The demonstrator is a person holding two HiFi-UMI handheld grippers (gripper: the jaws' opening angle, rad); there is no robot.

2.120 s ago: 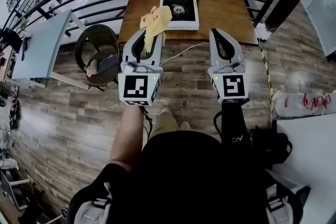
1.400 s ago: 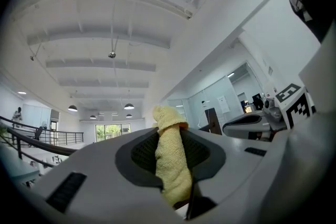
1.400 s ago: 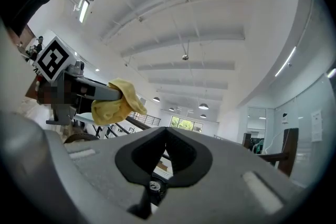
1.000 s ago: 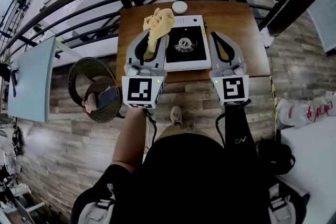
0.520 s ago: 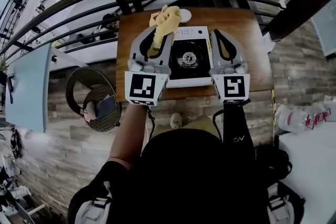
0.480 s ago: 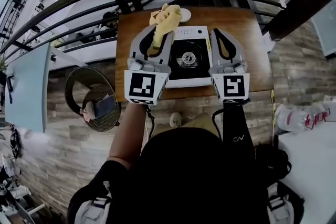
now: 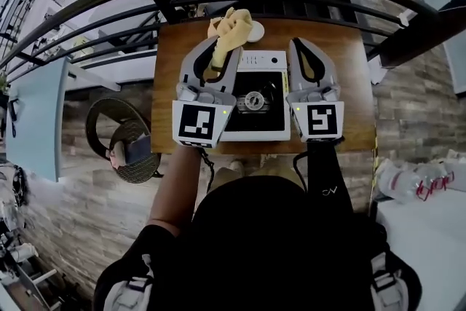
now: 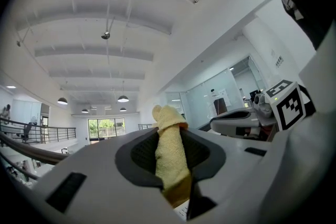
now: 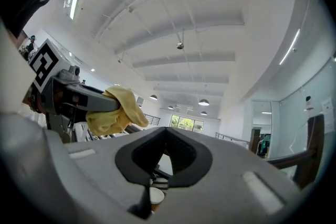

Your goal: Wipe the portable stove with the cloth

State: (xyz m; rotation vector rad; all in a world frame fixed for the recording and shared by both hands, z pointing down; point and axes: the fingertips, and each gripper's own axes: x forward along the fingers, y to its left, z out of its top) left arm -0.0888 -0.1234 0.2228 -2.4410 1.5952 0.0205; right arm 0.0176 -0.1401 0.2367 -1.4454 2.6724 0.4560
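The white square portable stove (image 7: pixel 251 129) is coming beneath the left gripper (image 7: pixel 220 49) — jaws pinching the yellow towelling cloth (image 7: pixel 231 25) — and the closed, empty right gripper (image 7: pixel 301 45), readying wiping.

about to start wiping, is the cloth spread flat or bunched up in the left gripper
Bunched up. The cloth is gathered into a narrow roll pinched between the left gripper's jaws, with a crumpled end poking past them.
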